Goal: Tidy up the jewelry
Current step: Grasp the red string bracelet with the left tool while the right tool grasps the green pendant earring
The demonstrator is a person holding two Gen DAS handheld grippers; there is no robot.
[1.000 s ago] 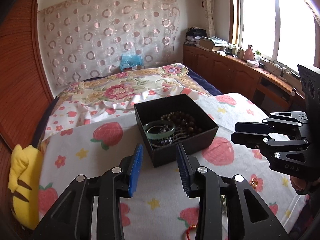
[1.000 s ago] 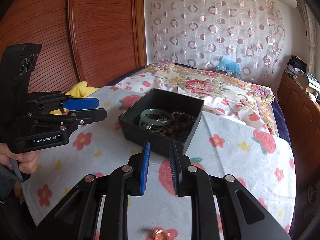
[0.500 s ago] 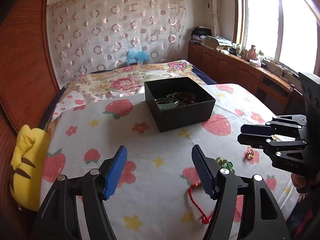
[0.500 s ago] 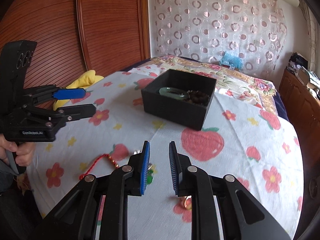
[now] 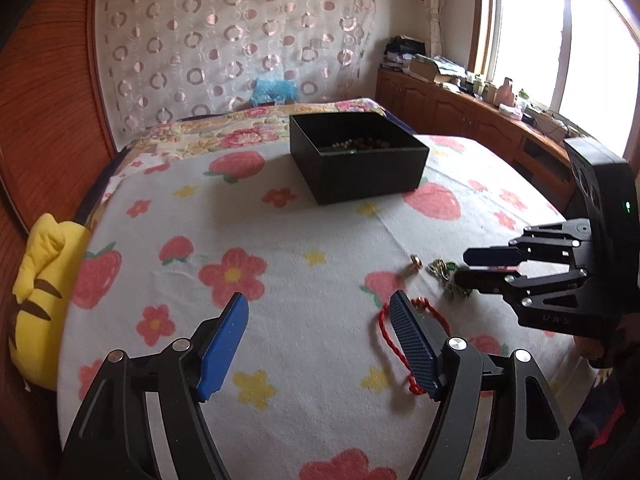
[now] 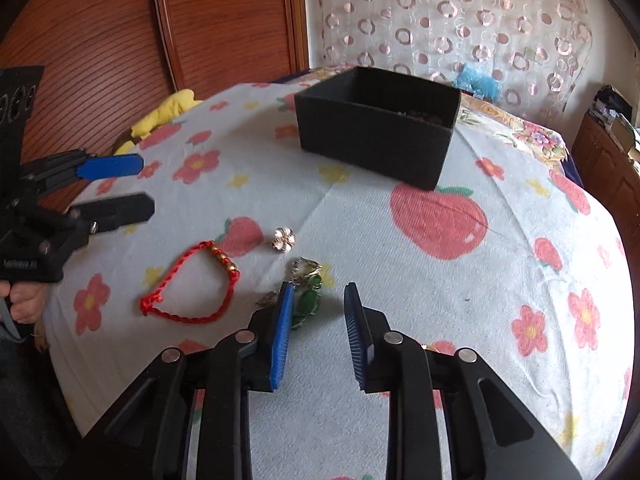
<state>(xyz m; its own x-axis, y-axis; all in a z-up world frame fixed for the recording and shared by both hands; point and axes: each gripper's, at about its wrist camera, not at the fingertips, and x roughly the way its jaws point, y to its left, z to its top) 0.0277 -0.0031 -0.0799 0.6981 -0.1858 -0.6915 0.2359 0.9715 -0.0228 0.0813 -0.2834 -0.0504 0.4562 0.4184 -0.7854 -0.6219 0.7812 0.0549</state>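
The black box (image 6: 376, 128) stands open-topped toward the far side of the cloth (image 6: 460, 300), and serves here as the landmark; dark beads (image 5: 360, 144) show just over its rim, so it seems to be the place where the jewelry is gathered. Three loose pieces lie well short of the box, on the near side: a red cord bracelet (image 6: 188, 280) with gold beads, a small flower-shaped piece (image 6: 283, 239) between the bracelet and the box, and a green-stoned piece (image 6: 306, 294) just beside the flower piece, nearer the camera. The right gripper (image 6: 318, 336) hovers low over the cloth with its jaws moderately apart and empty, its left finger touching or just over the green piece, probably lined up to take it. The left gripper (image 5: 320, 344) is spread wide and holds nothing, its right finger over the bracelet's loop, likely readying for that one. Between the pieces and the box the cloth is bare, giving an open path; the near edge curves away close behind the bracelet, so a nudged piece could slide off.
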